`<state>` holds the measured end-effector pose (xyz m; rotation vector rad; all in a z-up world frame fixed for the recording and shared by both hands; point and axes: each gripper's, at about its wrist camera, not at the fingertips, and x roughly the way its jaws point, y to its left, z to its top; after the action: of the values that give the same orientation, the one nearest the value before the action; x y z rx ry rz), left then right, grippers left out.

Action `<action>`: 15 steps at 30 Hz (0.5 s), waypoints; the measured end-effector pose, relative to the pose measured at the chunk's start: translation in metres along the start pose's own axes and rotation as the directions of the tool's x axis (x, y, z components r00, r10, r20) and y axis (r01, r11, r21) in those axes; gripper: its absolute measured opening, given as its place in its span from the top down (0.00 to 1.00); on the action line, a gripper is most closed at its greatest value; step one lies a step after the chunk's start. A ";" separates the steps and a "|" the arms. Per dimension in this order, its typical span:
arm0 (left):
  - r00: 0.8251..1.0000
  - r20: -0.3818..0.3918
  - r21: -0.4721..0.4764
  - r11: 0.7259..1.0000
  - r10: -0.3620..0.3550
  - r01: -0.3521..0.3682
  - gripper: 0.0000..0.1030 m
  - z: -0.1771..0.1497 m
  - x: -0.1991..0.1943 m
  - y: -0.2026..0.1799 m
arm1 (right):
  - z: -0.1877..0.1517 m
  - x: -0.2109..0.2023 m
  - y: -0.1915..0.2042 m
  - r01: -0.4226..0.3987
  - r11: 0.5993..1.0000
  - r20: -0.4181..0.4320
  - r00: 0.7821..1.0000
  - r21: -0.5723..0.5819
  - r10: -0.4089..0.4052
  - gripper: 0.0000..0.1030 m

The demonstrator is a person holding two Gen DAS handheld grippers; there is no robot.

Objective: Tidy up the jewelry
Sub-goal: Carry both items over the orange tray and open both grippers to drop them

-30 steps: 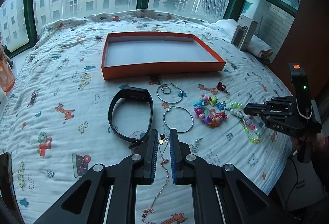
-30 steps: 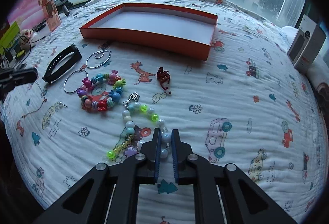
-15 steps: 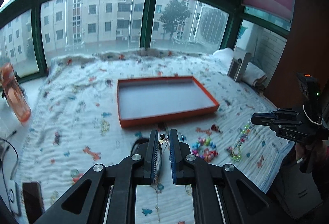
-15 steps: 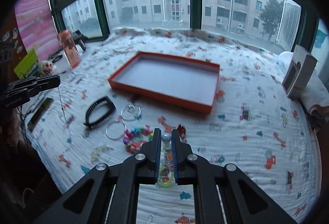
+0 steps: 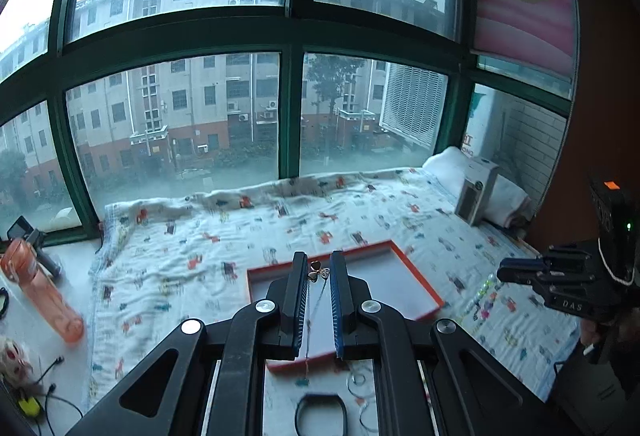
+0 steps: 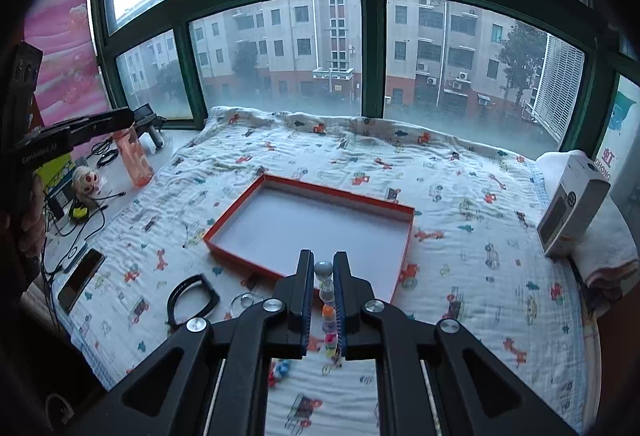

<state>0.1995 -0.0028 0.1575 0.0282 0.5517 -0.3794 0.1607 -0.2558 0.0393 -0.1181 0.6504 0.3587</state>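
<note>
My left gripper [image 5: 318, 261] is shut on a thin chain necklace [image 5: 317, 273] with a small clover pendant; the chain dangles between the fingers above the bed. My right gripper [image 6: 323, 260] is shut on a beaded necklace [image 6: 329, 312], its grey bead at the tips and coloured beads hanging below. Both are held high over the near edge of the orange tray [image 6: 308, 189], which is white inside and holds nothing. In the left wrist view the right gripper [image 5: 503, 272] shows at the right with the beads [image 5: 480, 298] hanging. The left gripper [image 6: 126, 117] appears at far left.
On the patterned blanket near the tray lie a black band [image 6: 192, 300], hoop rings [image 6: 244, 302] and a colourful bead bracelet [image 6: 280, 368]. A phone [image 6: 80, 280], cables and an orange bottle [image 6: 134, 156] are at the left; a white box [image 6: 572, 204] stands at the right.
Both grippers rose well above the bed, lifting the chain necklace and the beaded necklace off the blanket. The views tilted up toward the window.
</note>
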 end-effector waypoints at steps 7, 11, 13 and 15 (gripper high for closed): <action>0.999 -0.041 -0.006 1.000 0.016 -0.016 0.89 0.029 0.057 0.019 | 0.022 0.024 -0.015 0.004 1.000 0.007 1.000 0.029 -0.004 0.88; 0.997 -0.079 -0.020 0.999 0.025 -0.027 0.89 0.023 0.092 0.029 | 0.023 0.051 -0.023 -0.004 0.999 -0.019 1.000 0.052 0.005 0.88; 0.994 -0.105 -0.027 0.999 0.032 -0.035 0.89 0.017 0.109 0.033 | 0.020 0.062 -0.025 -0.006 0.998 -0.038 0.999 0.061 0.008 0.88; 0.991 -0.129 -0.036 0.999 0.032 -0.037 0.89 0.003 0.122 0.037 | 0.014 0.076 -0.026 -0.008 0.998 -0.060 0.998 0.070 0.012 0.88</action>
<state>0.3094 -0.0110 0.0941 0.0249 0.6847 -0.3348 0.2341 -0.2554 0.0034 -0.0591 0.7223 0.3427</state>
